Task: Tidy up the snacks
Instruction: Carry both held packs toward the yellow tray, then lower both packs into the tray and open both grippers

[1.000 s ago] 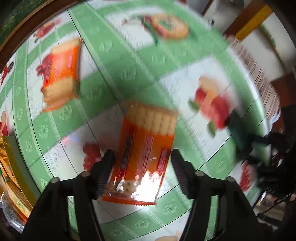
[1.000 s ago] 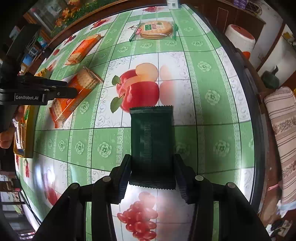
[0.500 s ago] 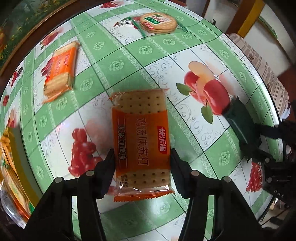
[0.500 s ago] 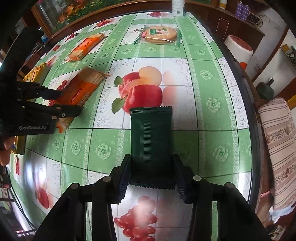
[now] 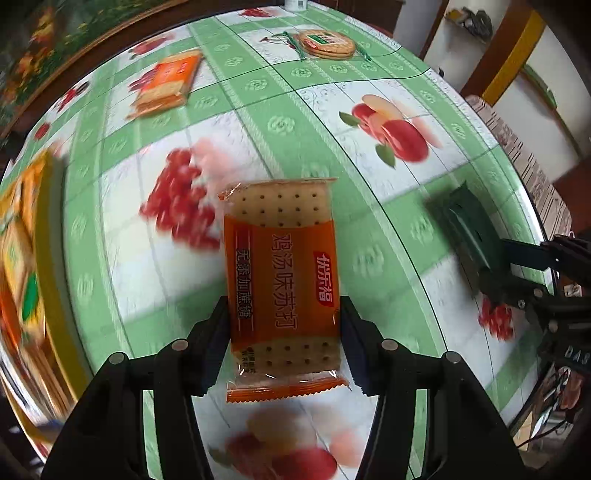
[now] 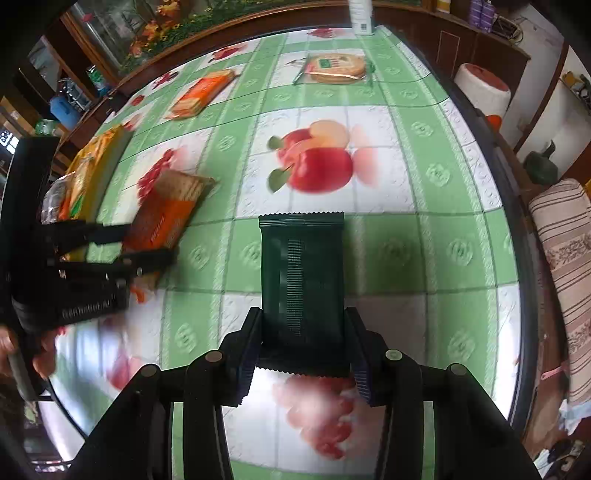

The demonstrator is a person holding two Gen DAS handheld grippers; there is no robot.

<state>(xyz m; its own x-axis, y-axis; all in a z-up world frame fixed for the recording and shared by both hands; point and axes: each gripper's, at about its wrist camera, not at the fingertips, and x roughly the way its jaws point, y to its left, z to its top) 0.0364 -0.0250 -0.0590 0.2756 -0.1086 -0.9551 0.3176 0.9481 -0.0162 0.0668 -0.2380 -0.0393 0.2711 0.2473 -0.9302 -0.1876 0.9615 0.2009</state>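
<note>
My left gripper (image 5: 282,343) is shut on an orange cracker packet (image 5: 282,280) and holds it above the green fruit-print tablecloth (image 5: 280,122). The same packet shows in the right wrist view (image 6: 166,218) at the left. My right gripper (image 6: 303,350) is shut on a dark green snack packet (image 6: 303,277), also held over the table; it shows in the left wrist view (image 5: 469,229) at the right. A yellow box (image 6: 92,170) with several snacks stands at the table's left edge, and shows blurred in the left wrist view (image 5: 26,229).
A second orange cracker packet (image 5: 166,85) lies at the far left. A clear pack of round biscuits (image 5: 325,42) lies at the far side. A white bottle (image 6: 360,16) stands at the far edge. A striped cushion (image 6: 565,266) lies off the table's right side.
My left gripper closed on the orange cracker packet, lifted it off the cloth and carried it left toward the yellow box. My right gripper keeps its hold on the green packet.
</note>
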